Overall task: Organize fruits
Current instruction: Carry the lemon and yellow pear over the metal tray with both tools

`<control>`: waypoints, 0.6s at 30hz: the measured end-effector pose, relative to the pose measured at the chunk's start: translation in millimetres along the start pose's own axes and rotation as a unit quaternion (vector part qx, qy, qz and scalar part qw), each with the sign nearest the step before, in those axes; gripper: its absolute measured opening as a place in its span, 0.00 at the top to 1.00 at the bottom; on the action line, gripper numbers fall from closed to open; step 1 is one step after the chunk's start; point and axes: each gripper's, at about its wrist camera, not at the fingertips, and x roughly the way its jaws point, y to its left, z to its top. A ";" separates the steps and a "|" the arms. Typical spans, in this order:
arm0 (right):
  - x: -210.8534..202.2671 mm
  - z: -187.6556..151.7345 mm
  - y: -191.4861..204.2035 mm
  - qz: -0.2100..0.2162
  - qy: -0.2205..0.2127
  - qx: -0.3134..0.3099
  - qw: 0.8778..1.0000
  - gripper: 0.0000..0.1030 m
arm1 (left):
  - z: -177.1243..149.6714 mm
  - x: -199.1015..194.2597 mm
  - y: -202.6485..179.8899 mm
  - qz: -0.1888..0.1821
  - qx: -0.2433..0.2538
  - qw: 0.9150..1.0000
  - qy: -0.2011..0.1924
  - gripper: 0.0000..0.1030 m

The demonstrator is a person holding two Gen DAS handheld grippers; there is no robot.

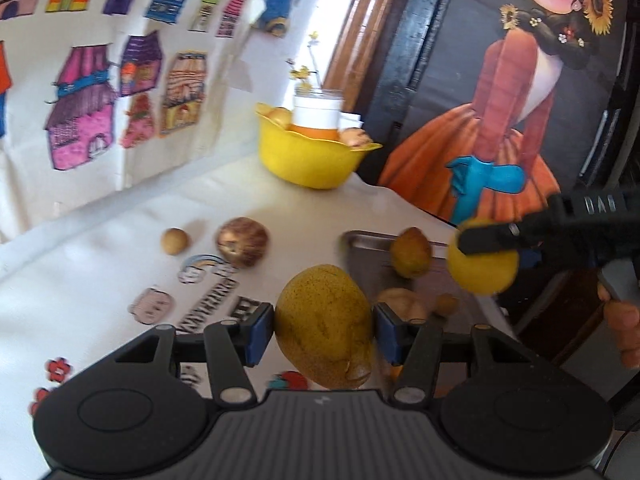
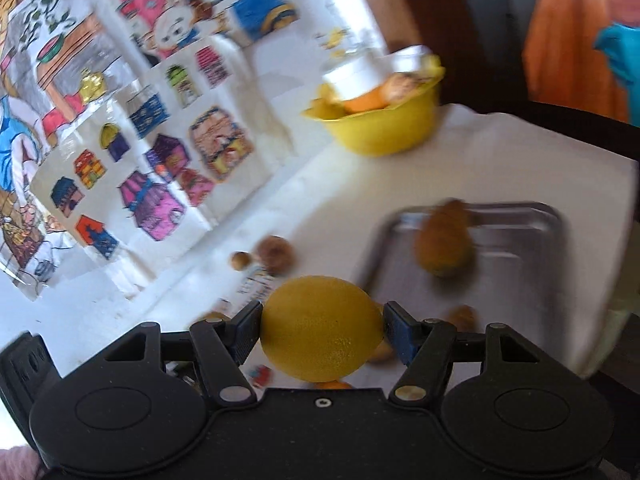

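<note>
While my left gripper (image 1: 324, 330) clamps a pear (image 1: 324, 326) and my right gripper (image 2: 322, 330) a lemon (image 2: 322, 328), both near the tray (image 2: 516, 272), I should lower each gently before releasing.

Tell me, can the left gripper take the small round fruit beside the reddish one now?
Probably not: the left gripper is already shut on a pear, though the small round fruit lies unobstructed on the tablecloth.

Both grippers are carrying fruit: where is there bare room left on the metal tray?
The tray's far right side, beside the brown pear, is bare. Its near left corner is crowded with small brown fruits. The yellow bowl is already full.
</note>
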 end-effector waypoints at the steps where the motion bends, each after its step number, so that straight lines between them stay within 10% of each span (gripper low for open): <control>1: -6.1 -5.2 -8.2 -0.006 -0.002 0.006 1.000 0.35 | -1.0 -0.1 -4.4 -0.003 0.000 1.000 0.000 0.44; 18: -23.7 -35.2 -78.6 -0.043 -0.004 0.065 0.997 0.35 | -24.7 15.4 -96.0 -0.074 0.091 0.993 0.009 0.44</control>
